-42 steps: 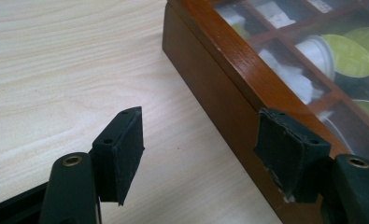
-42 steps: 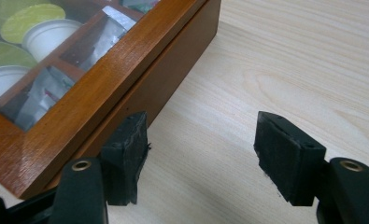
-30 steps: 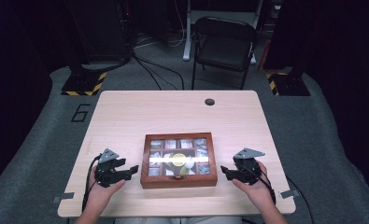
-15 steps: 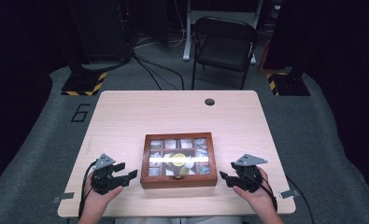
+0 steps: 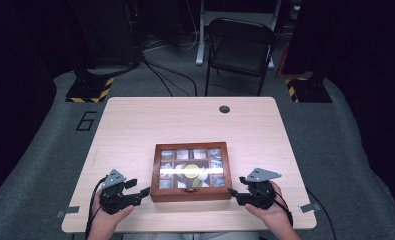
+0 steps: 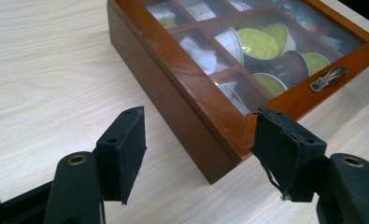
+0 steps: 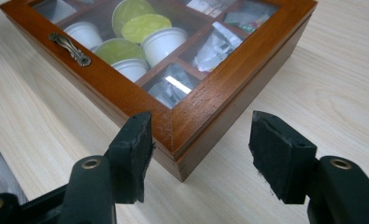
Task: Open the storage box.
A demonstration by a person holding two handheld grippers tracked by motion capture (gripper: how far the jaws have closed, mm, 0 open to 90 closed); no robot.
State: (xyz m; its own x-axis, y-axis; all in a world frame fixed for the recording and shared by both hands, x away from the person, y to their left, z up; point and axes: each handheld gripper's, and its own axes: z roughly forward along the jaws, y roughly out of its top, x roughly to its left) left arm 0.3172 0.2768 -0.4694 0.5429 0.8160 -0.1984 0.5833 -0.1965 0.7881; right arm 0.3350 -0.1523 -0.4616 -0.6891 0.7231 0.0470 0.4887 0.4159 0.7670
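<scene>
Pale wood table (image 5: 135, 130), bare but for a wooden box (image 5: 191, 171) with a glass lid near my edge, centred between my hands. Pods (image 6: 259, 44) and sachets (image 7: 215, 44) show through the glass. My left gripper (image 5: 135, 189) rests wide open beside the box's near left corner, holding nothing; my right gripper (image 5: 237, 192) likewise at the near right corner. Beyond the table: grey carpet (image 5: 45, 150), a black chair (image 5: 240, 42), dark room.

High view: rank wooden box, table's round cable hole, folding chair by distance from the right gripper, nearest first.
From the right gripper:
1. Brown glass-lidded wooden box, just beside its fingers, table centre.
2. Dark round cable hole, near the light wooden table's far edge.
3. Black folding chair, on the floor beyond the table.
</scene>
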